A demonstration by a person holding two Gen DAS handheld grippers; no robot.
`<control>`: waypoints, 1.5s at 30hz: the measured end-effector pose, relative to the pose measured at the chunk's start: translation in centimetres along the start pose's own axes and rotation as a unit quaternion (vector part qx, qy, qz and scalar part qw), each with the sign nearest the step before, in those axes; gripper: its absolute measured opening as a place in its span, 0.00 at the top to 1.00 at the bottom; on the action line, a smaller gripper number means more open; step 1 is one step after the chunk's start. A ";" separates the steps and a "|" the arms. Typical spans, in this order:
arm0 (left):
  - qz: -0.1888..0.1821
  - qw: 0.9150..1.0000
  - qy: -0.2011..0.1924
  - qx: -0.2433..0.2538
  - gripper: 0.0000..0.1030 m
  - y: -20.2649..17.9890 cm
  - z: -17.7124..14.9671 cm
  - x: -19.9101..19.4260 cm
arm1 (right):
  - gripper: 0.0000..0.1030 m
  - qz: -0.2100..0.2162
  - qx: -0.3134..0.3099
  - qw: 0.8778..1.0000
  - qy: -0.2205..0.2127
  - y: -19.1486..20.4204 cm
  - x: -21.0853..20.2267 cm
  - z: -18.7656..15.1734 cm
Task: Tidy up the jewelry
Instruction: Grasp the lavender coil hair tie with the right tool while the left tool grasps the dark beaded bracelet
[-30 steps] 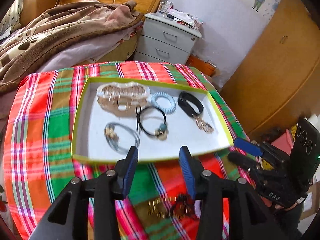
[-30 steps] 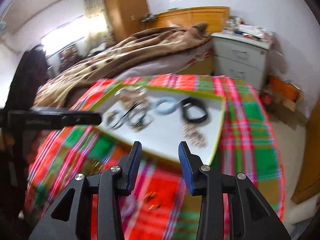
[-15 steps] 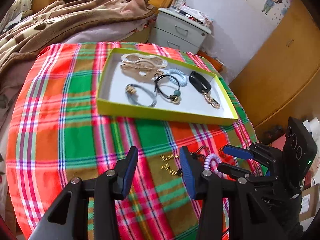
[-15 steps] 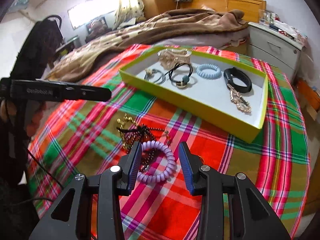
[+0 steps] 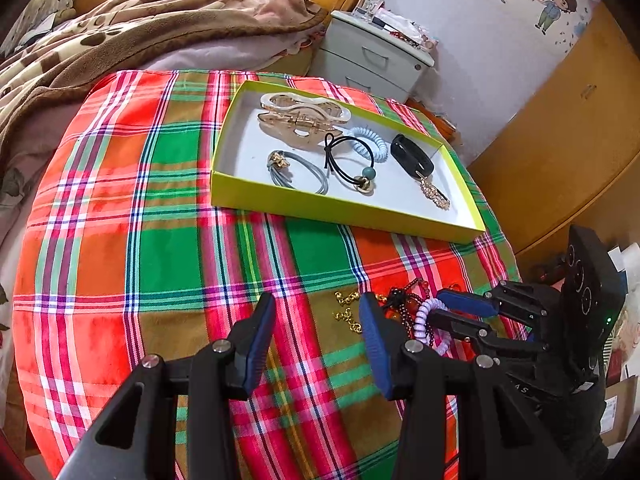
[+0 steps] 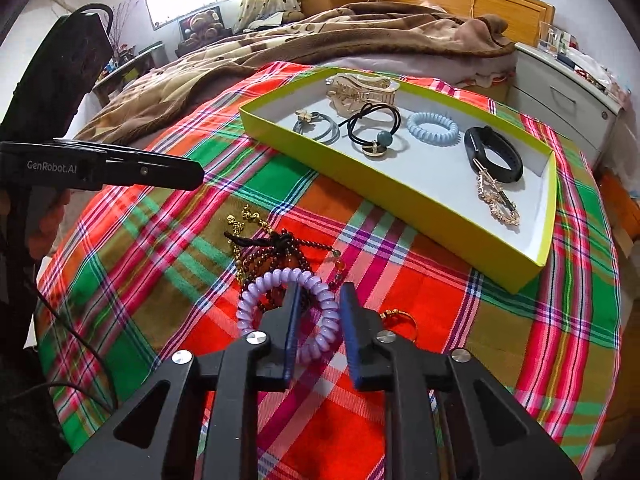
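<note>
Your right gripper (image 6: 318, 308) has just been closing, and its jaws now straddle one side of the purple coil hair tie (image 6: 286, 312); the pads look close on it, though you can't quite see them pressing. That tie lies on the plaid cloth (image 6: 168, 240), touching a tangle of dark beads (image 6: 276, 256) and a gold chain (image 6: 244, 220). Your left gripper (image 5: 316, 344) hangs wide open over bare cloth, just beside the pile. Farther off sits the yellow-green tray (image 6: 400, 196), holding hair ties, a claw clip (image 6: 360, 90) and a black band (image 6: 494, 154).
</note>
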State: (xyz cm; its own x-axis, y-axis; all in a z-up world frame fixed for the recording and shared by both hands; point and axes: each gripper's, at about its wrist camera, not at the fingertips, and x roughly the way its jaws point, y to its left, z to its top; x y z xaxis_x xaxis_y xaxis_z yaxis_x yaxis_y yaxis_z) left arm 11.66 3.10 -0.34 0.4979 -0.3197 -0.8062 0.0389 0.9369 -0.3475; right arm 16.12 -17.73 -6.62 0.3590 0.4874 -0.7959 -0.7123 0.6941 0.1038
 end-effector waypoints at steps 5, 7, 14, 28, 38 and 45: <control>0.000 1.000 0.000 -0.001 0.56 0.1 0.0 0.0 | 0.91 -0.013 0.000 1.000 -0.002 0.3 -0.4 -0.4; 0.000 1.000 0.000 -0.001 0.56 0.2 -0.1 -0.1 | 0.91 -0.013 0.004 1.000 -0.007 0.3 -0.8 -0.6; -0.001 1.000 0.001 -0.001 0.56 0.2 -0.1 -0.1 | 0.91 -0.009 0.040 0.999 -0.036 -0.4 -2.8 -1.6; -0.034 0.997 0.017 0.060 0.56 -3.7 0.0 1.5 | 0.91 -0.027 0.146 0.983 -0.108 -2.8 -7.8 -5.1; 0.013 0.989 0.025 0.144 0.57 -7.7 0.2 4.1 | 0.91 -0.021 0.165 0.978 -0.123 -3.3 -8.2 -6.3; 0.039 0.984 0.040 0.168 0.57 -8.5 -0.2 5.4 | 0.91 -0.014 0.166 0.978 -0.128 -3.3 -8.1 -6.5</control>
State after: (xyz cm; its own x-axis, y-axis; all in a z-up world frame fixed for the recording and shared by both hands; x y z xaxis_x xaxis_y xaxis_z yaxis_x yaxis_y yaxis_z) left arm 13.81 -6.63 -1.87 0.4416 -0.2423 -0.8639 0.2940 0.9488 -0.1158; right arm 11.62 -27.41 -4.39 0.5441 0.5535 -0.6306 -0.4810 0.8215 0.3061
